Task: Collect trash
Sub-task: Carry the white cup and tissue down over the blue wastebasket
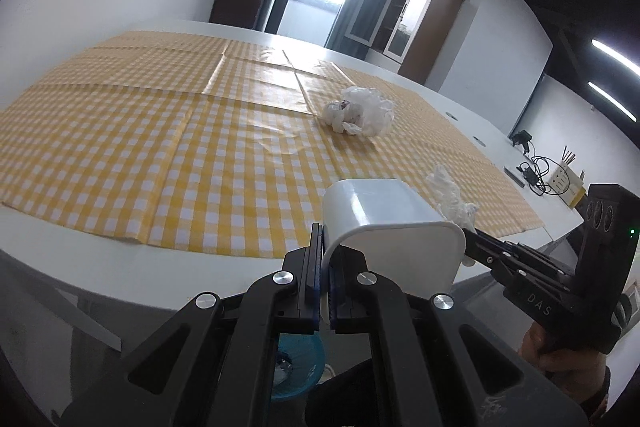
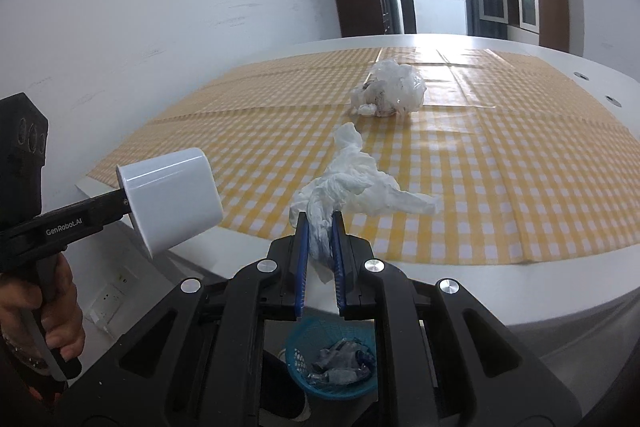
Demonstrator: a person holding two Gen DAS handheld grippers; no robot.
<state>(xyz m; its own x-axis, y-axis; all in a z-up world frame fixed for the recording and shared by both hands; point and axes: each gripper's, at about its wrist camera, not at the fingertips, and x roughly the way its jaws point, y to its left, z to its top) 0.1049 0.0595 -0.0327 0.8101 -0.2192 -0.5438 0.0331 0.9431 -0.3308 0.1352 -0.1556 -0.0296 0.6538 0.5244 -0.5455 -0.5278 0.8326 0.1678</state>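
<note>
Left gripper [image 1: 325, 279] pinches the white cup's [image 1: 384, 223] rim, hiding its inside; right gripper [image 2: 321, 259] clamps crumpled tissue [image 2: 352, 183]; beneath the table [image 2: 520, 291], blue basket [image 2: 316, 343] sits half-hidden

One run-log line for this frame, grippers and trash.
left gripper: shut on white cup | right gripper: shut on white tissue | crumpled plastic bag: on tablecloth | blue basket: below

The blue basket [image 2: 332, 363] sits half hidden behind the gripper's frame, its contents too jumbled to identify.
</note>
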